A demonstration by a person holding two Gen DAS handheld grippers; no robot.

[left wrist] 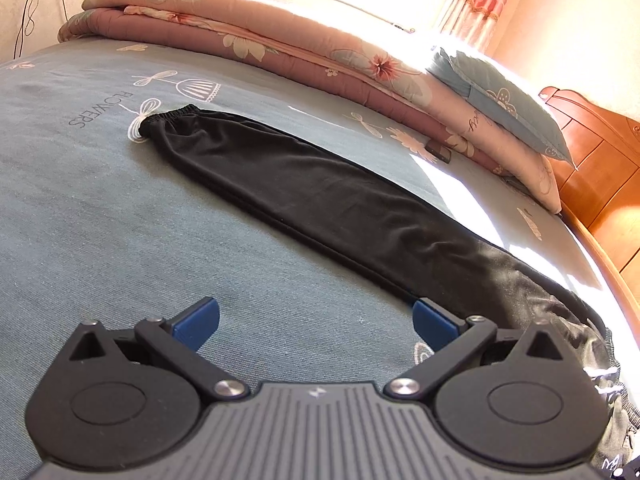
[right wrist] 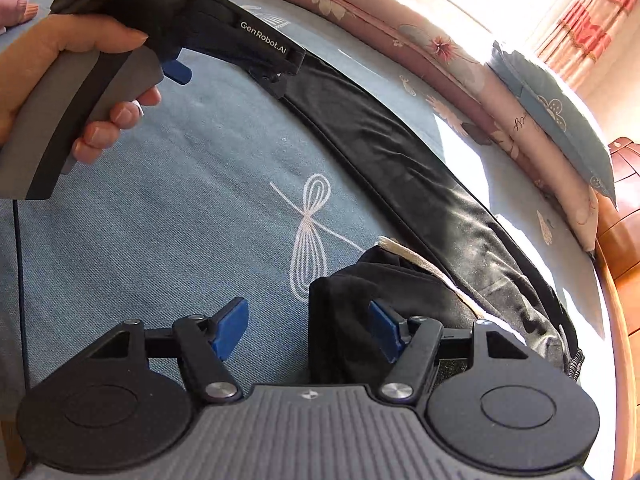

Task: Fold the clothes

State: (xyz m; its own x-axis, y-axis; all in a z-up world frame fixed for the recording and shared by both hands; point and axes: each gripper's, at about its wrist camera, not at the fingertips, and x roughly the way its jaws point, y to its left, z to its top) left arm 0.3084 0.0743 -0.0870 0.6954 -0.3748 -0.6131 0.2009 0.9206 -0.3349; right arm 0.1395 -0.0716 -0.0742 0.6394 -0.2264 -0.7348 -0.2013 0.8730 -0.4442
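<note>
Black trousers (left wrist: 304, 184) lie folded lengthwise into a long strip on the blue-grey bed sheet (left wrist: 80, 200), elastic cuff (left wrist: 168, 118) at the far left, waist end at the near right. My left gripper (left wrist: 316, 320) is open and empty, its right pad touching the strip's near edge. In the right wrist view the trousers (right wrist: 420, 168) run diagonally. My right gripper (right wrist: 308, 328) is open, with the bunched waist fabric (right wrist: 344, 312) and a cream drawstring (right wrist: 416, 260) around its right pad. The hand-held left gripper (right wrist: 276, 80) hovers over the strip at the upper left.
A folded pink floral quilt (left wrist: 280, 48) and a blue pillow (left wrist: 508, 104) lie along the far side of the bed. A wooden headboard (left wrist: 592, 152) stands at the right. A small dark object (left wrist: 438, 152) lies by the quilt. Curtains and a bright window are behind.
</note>
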